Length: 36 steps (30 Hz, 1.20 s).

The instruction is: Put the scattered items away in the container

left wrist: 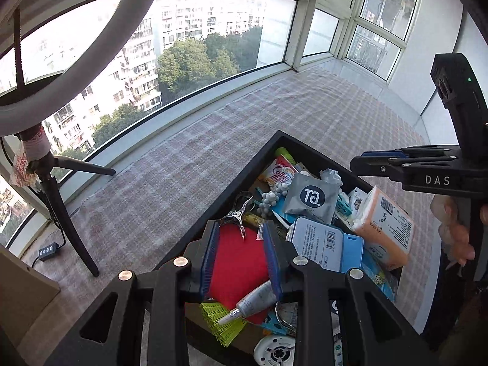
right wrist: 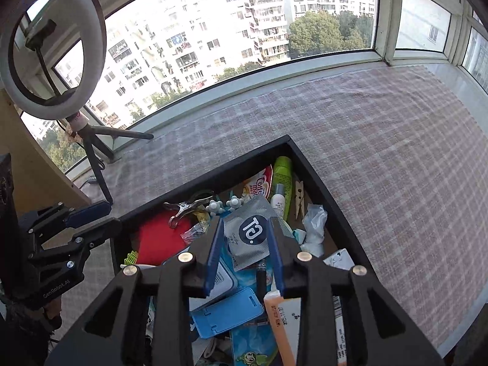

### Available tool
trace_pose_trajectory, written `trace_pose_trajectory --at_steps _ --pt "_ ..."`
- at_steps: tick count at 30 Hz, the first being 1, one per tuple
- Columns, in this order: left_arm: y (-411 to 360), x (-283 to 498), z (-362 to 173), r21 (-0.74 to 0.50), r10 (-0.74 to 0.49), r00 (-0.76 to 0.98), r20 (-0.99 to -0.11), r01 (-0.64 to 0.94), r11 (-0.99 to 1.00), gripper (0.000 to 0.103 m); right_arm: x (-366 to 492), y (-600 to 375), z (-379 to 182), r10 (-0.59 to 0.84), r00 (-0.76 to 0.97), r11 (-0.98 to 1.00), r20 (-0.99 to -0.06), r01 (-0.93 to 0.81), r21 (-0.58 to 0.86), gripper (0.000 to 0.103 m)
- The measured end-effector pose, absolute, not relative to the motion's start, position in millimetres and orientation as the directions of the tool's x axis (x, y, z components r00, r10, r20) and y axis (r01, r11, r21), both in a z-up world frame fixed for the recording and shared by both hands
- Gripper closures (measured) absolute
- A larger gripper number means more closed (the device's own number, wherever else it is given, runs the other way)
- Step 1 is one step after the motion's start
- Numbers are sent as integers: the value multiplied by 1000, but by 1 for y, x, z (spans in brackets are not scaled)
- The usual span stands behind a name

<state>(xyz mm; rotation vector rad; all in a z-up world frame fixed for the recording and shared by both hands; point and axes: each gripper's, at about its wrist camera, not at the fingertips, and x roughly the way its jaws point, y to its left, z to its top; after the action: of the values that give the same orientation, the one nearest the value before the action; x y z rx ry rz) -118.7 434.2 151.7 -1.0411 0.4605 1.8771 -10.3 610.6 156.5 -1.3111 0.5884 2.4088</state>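
Observation:
A black box on the checked cloth holds many small items: a red cloth, a grey sachet, an orange tissue pack, a blue phone stand and a metal clip. My left gripper hovers open and empty above the red cloth; it also shows in the right wrist view. My right gripper hovers open and empty above the grey sachet; in the left wrist view it hangs over the box's right side.
A ring light on a black tripod stands at the left by the window. A controller on a cable lies at its foot. The checked cloth covers the sill beyond and right of the box.

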Motion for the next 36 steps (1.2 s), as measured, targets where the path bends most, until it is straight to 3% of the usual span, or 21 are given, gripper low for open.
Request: trace_pose_trajectory --at_steps 11,14,17,19,21,36 --pt "351 -111 172 -72 485 -306 -819 -784 -617 72 -4 557 170 65 -535 -892 -843 -409 191 70" --pt "320 -105 184 -67 469 -342 -814 -748 -661 64 3 536 180 42 -555 -904 -831 -375 205 67" --pt "286 -95 197 -62 455 -378 -806 -711 -701 52 9 509 192 23 -575 -916 -818 -339 212 58" --pt "262 -85 203 -42 439 -415 -797 -686 -726 36 13 489 198 6 -588 -929 -809 -303 213 55" --pt "239 -74 207 -19 418 -455 -786 -659 -752 28 15 465 202 -12 -597 -943 -802 -260 208 54" --pt "69 -15 206 -12 177 -598 -782 -268 -963 27 36 309 184 -123 -592 -981 -797 -47 187 48"
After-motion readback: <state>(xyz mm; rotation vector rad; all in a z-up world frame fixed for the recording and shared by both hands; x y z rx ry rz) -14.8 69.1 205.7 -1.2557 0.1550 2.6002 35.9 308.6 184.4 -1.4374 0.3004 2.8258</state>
